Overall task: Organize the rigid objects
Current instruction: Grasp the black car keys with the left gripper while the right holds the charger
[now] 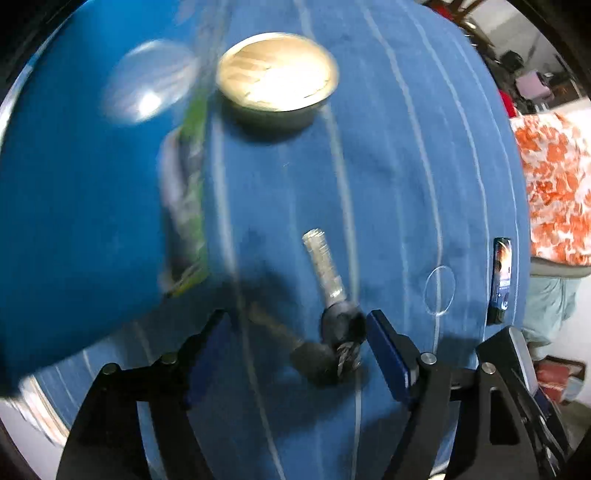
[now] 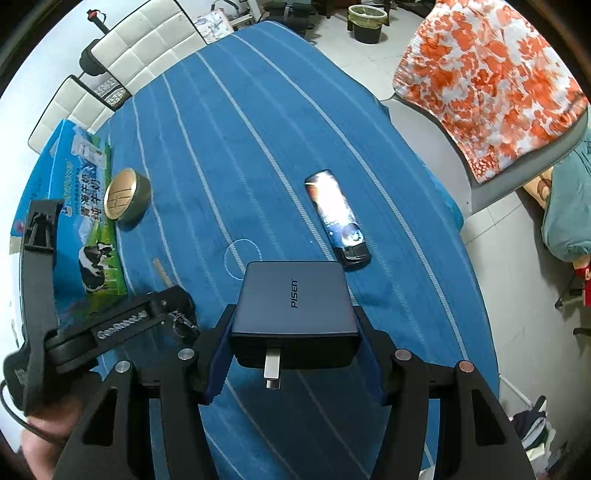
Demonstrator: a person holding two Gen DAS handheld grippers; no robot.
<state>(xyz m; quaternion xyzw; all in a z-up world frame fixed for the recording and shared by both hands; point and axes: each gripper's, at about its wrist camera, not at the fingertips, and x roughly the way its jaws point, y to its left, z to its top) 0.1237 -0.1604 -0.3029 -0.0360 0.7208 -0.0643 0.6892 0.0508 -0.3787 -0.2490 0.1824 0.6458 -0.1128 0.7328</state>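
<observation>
My right gripper is shut on a dark blue PISEN charger and holds it above the blue striped cloth. My left gripper is open, low over a bunch of keys that lies between its fingers on the cloth. The left gripper also shows in the right wrist view, over the keys. A round tin with a gold lid stands beside a blue milk carton box. A lighter lies on the cloth to the right.
A chair with an orange-and-white flowered cloth stands at the table's right. White padded chairs stand at the far side. A bin is on the floor beyond the table. A thin circle is marked on the cloth.
</observation>
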